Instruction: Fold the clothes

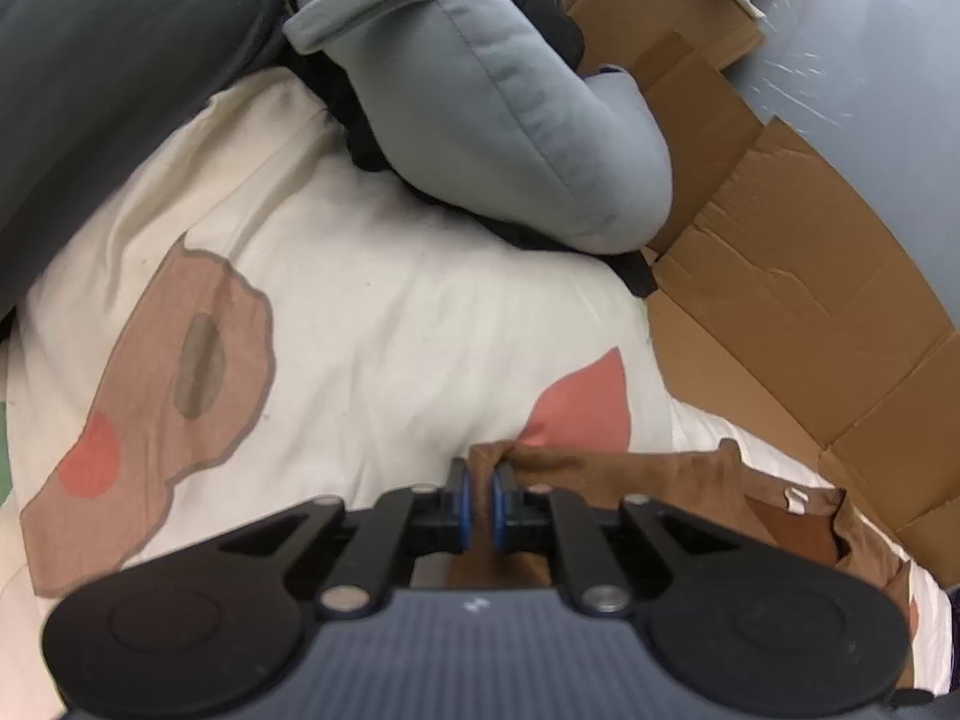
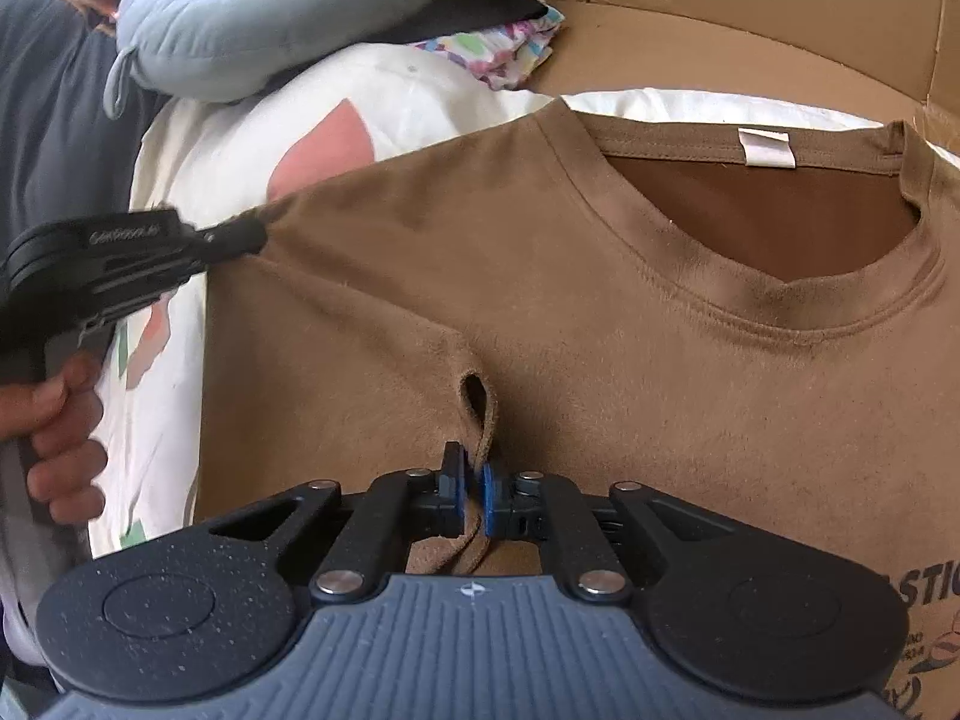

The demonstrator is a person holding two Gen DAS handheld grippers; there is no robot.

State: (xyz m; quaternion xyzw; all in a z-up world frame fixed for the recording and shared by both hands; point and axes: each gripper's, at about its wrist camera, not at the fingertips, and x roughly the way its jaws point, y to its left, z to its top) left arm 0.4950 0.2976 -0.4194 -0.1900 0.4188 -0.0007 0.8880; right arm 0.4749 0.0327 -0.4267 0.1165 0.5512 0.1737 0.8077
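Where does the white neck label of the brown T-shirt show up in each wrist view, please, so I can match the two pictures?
Left wrist view: the white neck label is small, low on the right, beside the shirt's collar.
Right wrist view: the label sits near the top right, on the inside back of the collar.
Shared landmark: the grey-blue cushion, at the top of both views, lying on the white patterned bedding.

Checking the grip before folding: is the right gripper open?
No, the right gripper is shut on a pinched fold of the brown shirt.
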